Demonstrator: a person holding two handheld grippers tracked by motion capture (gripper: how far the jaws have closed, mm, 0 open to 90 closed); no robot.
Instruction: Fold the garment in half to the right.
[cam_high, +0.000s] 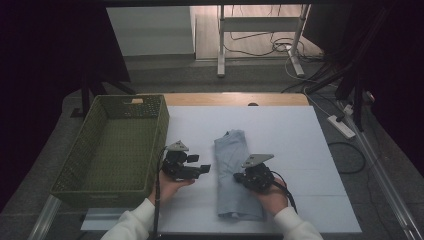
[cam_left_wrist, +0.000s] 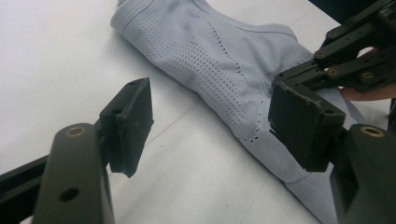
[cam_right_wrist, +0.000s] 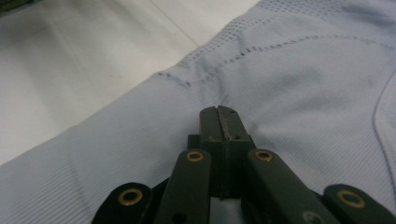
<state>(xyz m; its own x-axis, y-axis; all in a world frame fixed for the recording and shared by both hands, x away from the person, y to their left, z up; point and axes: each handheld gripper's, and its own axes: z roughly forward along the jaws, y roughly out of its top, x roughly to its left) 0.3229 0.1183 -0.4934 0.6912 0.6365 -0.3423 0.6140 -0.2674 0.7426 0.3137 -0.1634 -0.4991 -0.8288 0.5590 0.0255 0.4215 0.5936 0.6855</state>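
Folded garment (cam_high: 235, 170) not yet in basket (cam_high: 100, 150); left gripper (cam_left_wrist: 210, 126) jaws apart beside it, right gripper (cam_right_wrist: 220, 116) closed, empty, above it.

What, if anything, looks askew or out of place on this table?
Little stands out. The folded light-blue garment lies lengthwise on the white sheet, its near end slightly rumpled. The green basket sits squarely at the left. Nothing looks spilled or damaged.

no readable text, labels or signs
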